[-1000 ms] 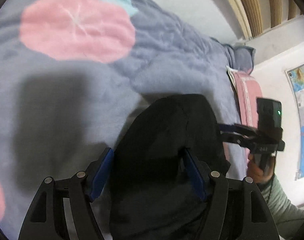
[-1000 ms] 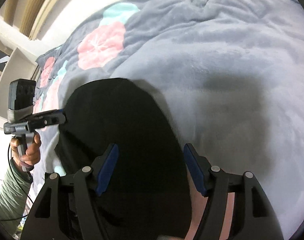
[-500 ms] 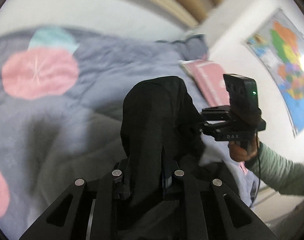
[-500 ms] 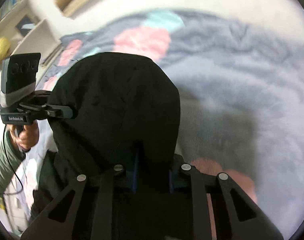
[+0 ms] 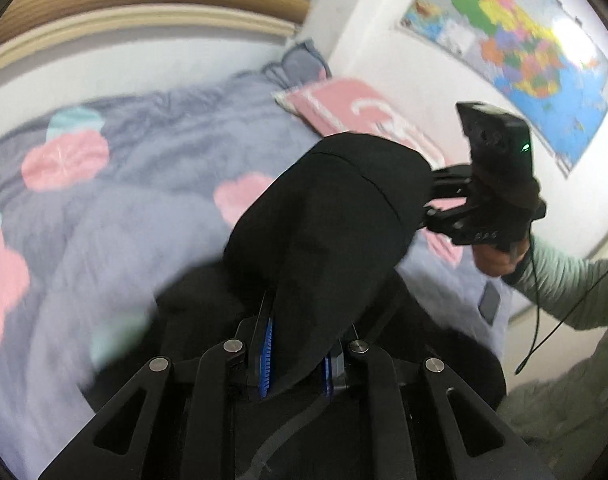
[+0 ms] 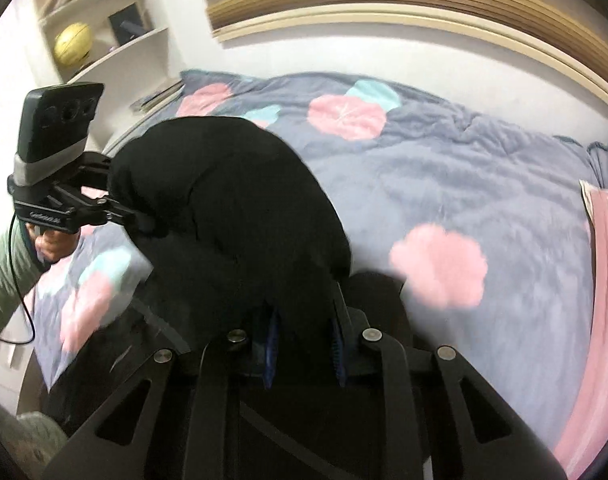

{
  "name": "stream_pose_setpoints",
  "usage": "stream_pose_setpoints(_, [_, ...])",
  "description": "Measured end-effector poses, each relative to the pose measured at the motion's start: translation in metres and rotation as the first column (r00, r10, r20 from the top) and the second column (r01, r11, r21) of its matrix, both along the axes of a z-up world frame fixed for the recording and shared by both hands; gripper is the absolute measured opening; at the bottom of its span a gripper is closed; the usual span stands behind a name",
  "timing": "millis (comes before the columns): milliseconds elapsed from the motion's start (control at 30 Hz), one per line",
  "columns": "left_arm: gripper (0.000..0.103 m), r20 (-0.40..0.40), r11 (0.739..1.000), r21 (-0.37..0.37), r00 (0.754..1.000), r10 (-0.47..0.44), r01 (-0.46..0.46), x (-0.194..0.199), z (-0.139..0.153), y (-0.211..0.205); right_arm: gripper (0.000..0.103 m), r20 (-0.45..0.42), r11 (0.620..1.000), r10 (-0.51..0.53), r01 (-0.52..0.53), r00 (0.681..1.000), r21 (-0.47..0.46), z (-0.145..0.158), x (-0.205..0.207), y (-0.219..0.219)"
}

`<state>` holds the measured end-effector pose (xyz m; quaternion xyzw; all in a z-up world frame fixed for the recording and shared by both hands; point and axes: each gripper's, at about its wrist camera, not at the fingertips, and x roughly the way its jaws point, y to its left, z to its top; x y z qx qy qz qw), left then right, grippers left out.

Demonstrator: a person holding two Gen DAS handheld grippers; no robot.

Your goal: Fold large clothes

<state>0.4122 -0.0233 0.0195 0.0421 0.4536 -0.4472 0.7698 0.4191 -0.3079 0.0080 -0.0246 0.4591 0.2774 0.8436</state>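
A large black garment point(image 5: 336, 224) hangs lifted above the bed, bunched over both grippers. My left gripper point(image 5: 296, 360) is shut on one edge of it, the cloth pinched between its blue pads. My right gripper point(image 6: 304, 352) is shut on the other edge of the black garment point(image 6: 232, 208). In the left wrist view the right gripper point(image 5: 432, 204) meets the cloth at the right, held by a hand in a green sleeve. In the right wrist view the left gripper point(image 6: 132, 216) bites the cloth at the left. The garment's lower part trails down out of sight.
A grey-blue quilt point(image 6: 464, 184) with pink and teal flowers covers the bed. A pink pillow point(image 5: 344, 108) lies at the head, a map point(image 5: 516, 40) hangs on the wall, and a shelf point(image 6: 104, 32) with a yellow ball stands beyond the bed.
Both grippers were open around the black garment lying on the quilt, then shut on it. They have since lifted it well off the bed, and more of the room shows.
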Motion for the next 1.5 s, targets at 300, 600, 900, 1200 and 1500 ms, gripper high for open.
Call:
stream_pose_setpoints(300, [0.02, -0.168, 0.978, 0.09, 0.965, 0.2, -0.187, -0.099, -0.101, 0.024, 0.026, -0.224, 0.999, -0.026, 0.017, 0.974, -0.043, -0.089, -0.094, 0.015])
stream_pose_setpoints(600, [0.024, -0.24, 0.937, -0.033, 0.912, 0.332, -0.349, -0.144, -0.084, 0.087, 0.027, -0.274, 0.993, -0.114, 0.103, 0.955, -0.053, -0.066, -0.12, -0.026])
stream_pose_setpoints(900, [0.057, -0.096, 0.912, -0.162, 0.926, 0.364, -0.376, -0.102, -0.001, 0.059, 0.042, -0.146, 0.979, -0.194, 0.202, 0.97, 0.038, 0.011, -0.054, 0.021])
stream_pose_setpoints(1200, [0.057, -0.214, 0.916, -0.145, 0.916, 0.34, -0.374, -0.084, -0.048, 0.021, 0.046, -0.319, 0.969, -0.246, 0.223, 0.915, -0.108, -0.096, -0.061, 0.054])
stream_pose_setpoints(1500, [0.055, -0.391, 0.889, 0.073, 0.807, 0.443, -0.453, -0.087, -0.178, 0.02, 0.055, -0.332, 0.956, -0.29, 0.285, 0.898, -0.065, -0.157, -0.101, 0.041])
